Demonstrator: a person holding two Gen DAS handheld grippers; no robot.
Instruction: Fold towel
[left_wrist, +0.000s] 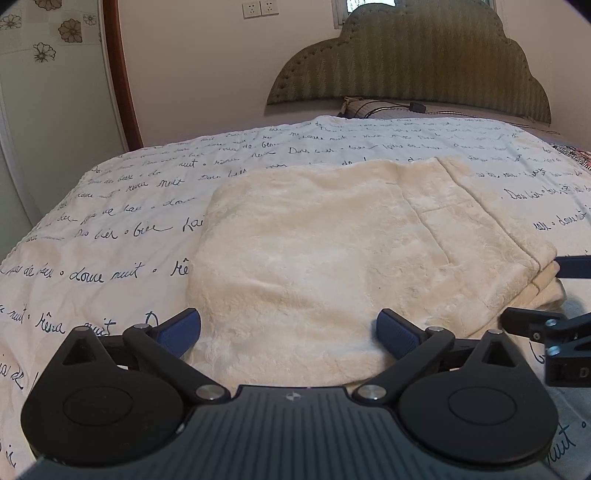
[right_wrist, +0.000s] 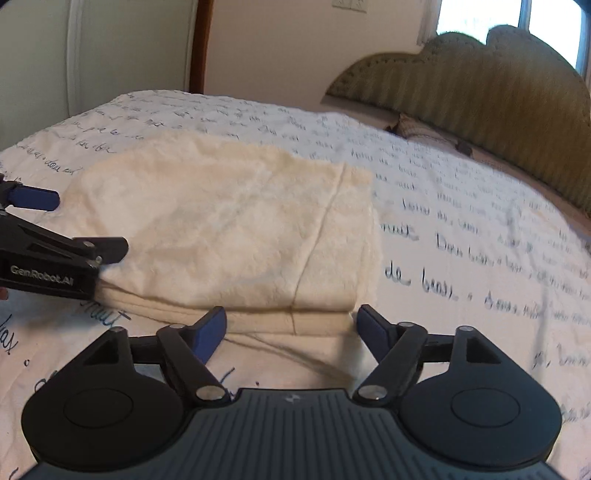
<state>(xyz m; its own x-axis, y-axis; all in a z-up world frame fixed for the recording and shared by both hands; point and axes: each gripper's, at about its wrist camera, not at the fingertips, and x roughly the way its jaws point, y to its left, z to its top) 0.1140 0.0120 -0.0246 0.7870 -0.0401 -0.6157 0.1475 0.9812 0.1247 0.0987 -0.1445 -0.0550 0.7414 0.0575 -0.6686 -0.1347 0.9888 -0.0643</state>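
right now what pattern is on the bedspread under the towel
White bedspread covered in dark handwritten script; clearest in the left wrist view.

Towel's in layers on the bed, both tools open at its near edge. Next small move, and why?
Probably ease both tools forward and close on the towel's near edge. The left tool already straddles that edge, open; the right tool sits open just short of the stacked layers. Neither grips anything, so another fold needs a pinch first.

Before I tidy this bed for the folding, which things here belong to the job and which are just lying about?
For the job:
towel
left gripper, open
right gripper, open

Lying about:
bedspread
pillow
cable
headboard
wall sockets
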